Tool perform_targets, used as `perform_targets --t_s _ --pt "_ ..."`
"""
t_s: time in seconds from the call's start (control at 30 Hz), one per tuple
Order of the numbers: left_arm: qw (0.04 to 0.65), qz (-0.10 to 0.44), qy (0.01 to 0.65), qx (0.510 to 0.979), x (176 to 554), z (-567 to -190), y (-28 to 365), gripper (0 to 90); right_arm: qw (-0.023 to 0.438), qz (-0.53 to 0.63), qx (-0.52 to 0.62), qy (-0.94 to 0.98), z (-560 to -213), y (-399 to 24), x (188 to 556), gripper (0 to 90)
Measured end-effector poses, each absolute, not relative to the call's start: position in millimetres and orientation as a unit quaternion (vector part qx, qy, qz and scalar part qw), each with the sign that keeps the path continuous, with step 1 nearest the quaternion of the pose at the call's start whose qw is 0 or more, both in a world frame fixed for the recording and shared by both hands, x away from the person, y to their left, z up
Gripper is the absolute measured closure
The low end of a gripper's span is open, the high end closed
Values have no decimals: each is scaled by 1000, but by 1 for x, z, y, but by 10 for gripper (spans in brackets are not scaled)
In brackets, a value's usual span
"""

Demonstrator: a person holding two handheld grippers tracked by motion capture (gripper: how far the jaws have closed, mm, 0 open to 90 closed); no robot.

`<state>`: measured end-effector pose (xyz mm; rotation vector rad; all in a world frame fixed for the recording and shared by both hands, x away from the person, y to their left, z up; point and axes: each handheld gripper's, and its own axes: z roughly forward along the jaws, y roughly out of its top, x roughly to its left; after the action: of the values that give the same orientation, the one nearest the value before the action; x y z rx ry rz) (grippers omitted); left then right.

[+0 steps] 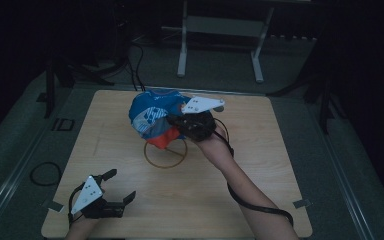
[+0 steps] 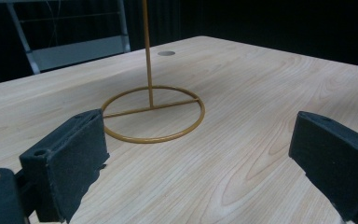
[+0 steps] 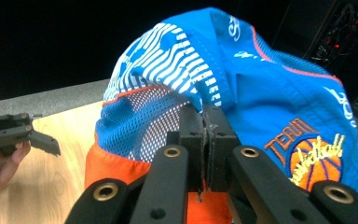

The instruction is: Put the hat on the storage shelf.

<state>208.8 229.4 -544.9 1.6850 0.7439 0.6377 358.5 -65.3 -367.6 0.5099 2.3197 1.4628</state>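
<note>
Right gripper (image 3: 204, 140): jaws pressed together, pinching blue cloth of the cap (image 3: 242, 79) between them. In the high view, right gripper (image 1: 180, 121) up over the middle of the table (image 1: 260, 180), right hand (image 1: 200, 127) wrapped round it, grey three-cornered plate on top.

Cap (image 1: 152, 115): blue with white stripes on one side, see-through mesh lower down, orange along the bottom edge, an orange and yellow basketball badge on the other side. Held up off the table top, not lying on it. Rounded top facing up and away from the person, orange part hanging down toward the ring below. Long way of the cap running roughly side to side across the table in the high view. Which way the brim points: cannot tell.

Under the cap: thin gold wire stand (image 1: 166, 154). Round ring base (image 2: 153, 114) flat on the wood, one bar across it, one straight rod (image 2: 147, 46) going straight up from the middle. Orange edge of the cap just above the ring in the high view; touching the rod or not: cannot tell.

Left gripper (image 1: 117, 187): near the front left corner of the table, well apart from the cap. Jaws spread wide, nothing between them. Left gripper (image 2: 196, 158) pointing at the ring base.
</note>
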Motion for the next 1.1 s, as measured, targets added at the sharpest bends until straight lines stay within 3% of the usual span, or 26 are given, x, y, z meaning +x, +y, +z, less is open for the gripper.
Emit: perform_targets --t_s 0.27,0.7,1.1 --pt "563 269 314 716 208 -546 228 45 178 520 181 816 -372 -67 360 714" --pt "563 277 332 704 211 -548 234 45 176 518 190 815 -374 -71 363 695" --pt "537 316 381 683 215 -552 243 45 184 519 183 814 -372 -74 356 537"
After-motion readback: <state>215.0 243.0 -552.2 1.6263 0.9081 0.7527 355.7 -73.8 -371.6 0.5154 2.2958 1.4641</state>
